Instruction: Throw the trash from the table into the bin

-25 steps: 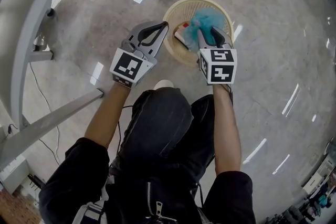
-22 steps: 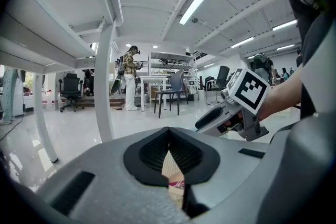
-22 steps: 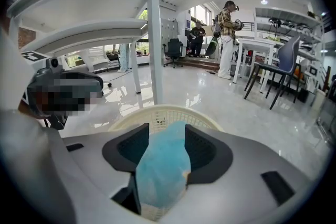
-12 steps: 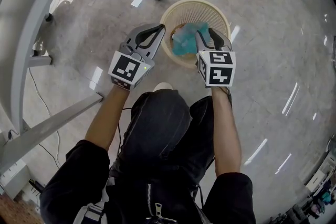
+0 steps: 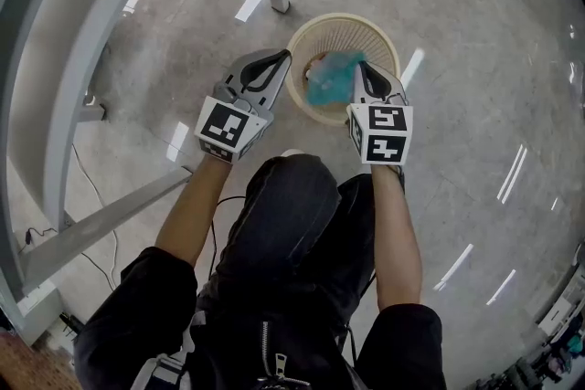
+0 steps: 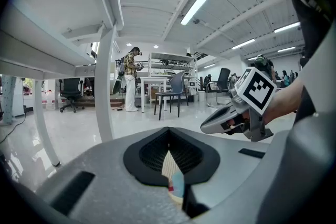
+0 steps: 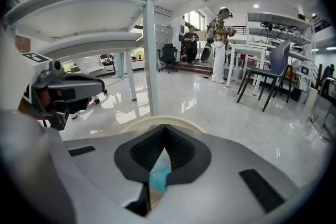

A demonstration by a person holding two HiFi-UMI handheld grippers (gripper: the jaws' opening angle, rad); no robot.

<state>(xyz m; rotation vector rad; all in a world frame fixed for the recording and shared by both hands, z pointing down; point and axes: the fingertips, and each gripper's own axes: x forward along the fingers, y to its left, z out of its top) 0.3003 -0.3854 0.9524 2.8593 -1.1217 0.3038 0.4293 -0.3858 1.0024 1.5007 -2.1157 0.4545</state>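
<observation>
Drop step looks finished: teal trash [image 5: 327,79] lies inside the cream bin [image 5: 344,17] on the floor, upper middle of the head view. The right gripper [image 5: 363,68], over the bin's near rim, has just been closing and is clenched on nothing. The left gripper [image 5: 283,57], at the bin's left rim, is clenched and empty too. Next probably comes a lift back toward the bench [image 5: 64,59] for more trash. A second ago the teal wad was bunched at the right gripper's tip.

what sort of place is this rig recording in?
Likely an open-plan office or lab: a white desk, a wheeled office chair, a ceiling strip light and a polished floor.
</observation>
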